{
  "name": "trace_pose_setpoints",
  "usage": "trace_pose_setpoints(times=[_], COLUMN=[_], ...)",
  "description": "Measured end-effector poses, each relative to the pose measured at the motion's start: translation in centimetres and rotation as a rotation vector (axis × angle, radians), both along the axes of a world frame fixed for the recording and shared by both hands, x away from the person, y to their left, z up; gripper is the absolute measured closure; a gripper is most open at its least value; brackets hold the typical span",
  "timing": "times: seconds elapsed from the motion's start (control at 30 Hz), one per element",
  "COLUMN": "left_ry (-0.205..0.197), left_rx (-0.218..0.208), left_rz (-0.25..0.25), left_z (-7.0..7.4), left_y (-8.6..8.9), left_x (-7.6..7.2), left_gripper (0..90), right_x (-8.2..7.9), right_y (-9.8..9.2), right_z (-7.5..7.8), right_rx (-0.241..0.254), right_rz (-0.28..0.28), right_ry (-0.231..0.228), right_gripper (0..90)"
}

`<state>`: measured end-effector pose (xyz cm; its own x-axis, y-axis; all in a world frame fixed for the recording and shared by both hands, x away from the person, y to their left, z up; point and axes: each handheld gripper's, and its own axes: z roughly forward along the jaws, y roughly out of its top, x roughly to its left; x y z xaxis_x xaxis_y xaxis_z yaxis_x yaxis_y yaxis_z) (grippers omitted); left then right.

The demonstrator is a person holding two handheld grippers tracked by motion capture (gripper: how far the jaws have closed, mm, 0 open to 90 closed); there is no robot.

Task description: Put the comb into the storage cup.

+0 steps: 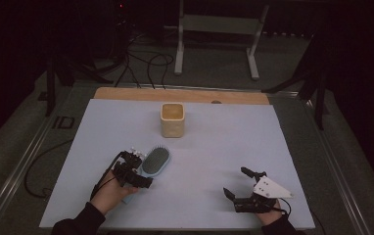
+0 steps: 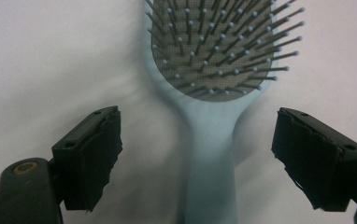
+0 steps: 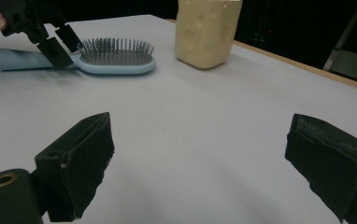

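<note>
Smooth matt pale-blue plastic hairbrush (image 2: 212, 140), matt cream dimpled cup (image 3: 206, 31), matt pale table cover (image 1: 214, 161)

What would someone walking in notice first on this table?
Probably the pale blue hairbrush lying bristles up near the front left of the white table, with the left tool poised over its handle, jaws on either side and not yet gripping. Next comes the cream-coloured square cup standing upright behind it, near the table's middle. At the front right, the right tool is held open over bare tabletop.
</note>
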<state>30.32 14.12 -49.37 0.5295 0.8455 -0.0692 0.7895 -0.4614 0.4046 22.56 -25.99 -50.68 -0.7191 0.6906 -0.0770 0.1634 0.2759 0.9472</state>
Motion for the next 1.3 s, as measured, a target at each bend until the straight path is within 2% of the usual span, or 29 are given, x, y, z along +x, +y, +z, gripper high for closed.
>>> trace_pose_setpoints(times=[0.07,0.1,0.17,0.27,0.3,0.37,0.4,0.63,0.97,1.13,1.3], left_ry=[0.001,0.003,0.006,0.0,0.005,0.02,0.022,0.034,0.083,0.109,0.109], left_rx=[0.01,0.019,0.028,0.029,0.024,-0.002,0.005,0.059,0.081,0.065,0.099], left_rz=[-0.006,-0.006,-0.007,-0.031,-0.033,-0.035,-0.042,-0.048,-0.041,-0.025,-0.029], left_z=[-0.1,-0.2,-0.3,-0.4,-0.3,-0.2,-0.2,0.0,0.2,0.2,0.3], left_y=[-0.1,-0.2,-0.3,-0.4,-0.3,-0.2,-0.2,-0.9,-1.3,-1.1,-1.3], left_x=[0.1,0.1,0.1,0.1,0.2,0.2,0.2,0.3,0.8,1.1,1.2], left_gripper=[20.4,25.3,26.1,35.4,40.0,43.5,46.5,50.7,55.9,58.9,63.8], right_x=[0.0,0.0,0.0,-0.1,0.0,0.0,0.0,-0.1,-0.1,-0.1,-0.1], right_y=[0.0,0.0,0.0,0.0,-0.1,-0.1,-0.1,-0.1,-0.1,-0.2,-0.1], right_z=[0.1,0.0,0.0,0.1,0.1,0.1,0.1,0.1,0.2,0.2,0.2], right_rx=[-0.002,-0.003,-0.001,0.001,0.001,0.004,0.001,0.002,0.003,0.001,0.001], right_rz=[0.0,0.0,0.0,-0.002,-0.003,-0.004,-0.005,-0.008,-0.011,-0.016,-0.015], right_ry=[-0.004,-0.001,-0.001,-0.005,-0.005,-0.001,-0.003,-0.007,-0.005,-0.004,-0.003], right_gripper=[7.5,7.5,7.5,7.5,7.5,7.5,7.5,7.5,7.6,7.6,7.5])
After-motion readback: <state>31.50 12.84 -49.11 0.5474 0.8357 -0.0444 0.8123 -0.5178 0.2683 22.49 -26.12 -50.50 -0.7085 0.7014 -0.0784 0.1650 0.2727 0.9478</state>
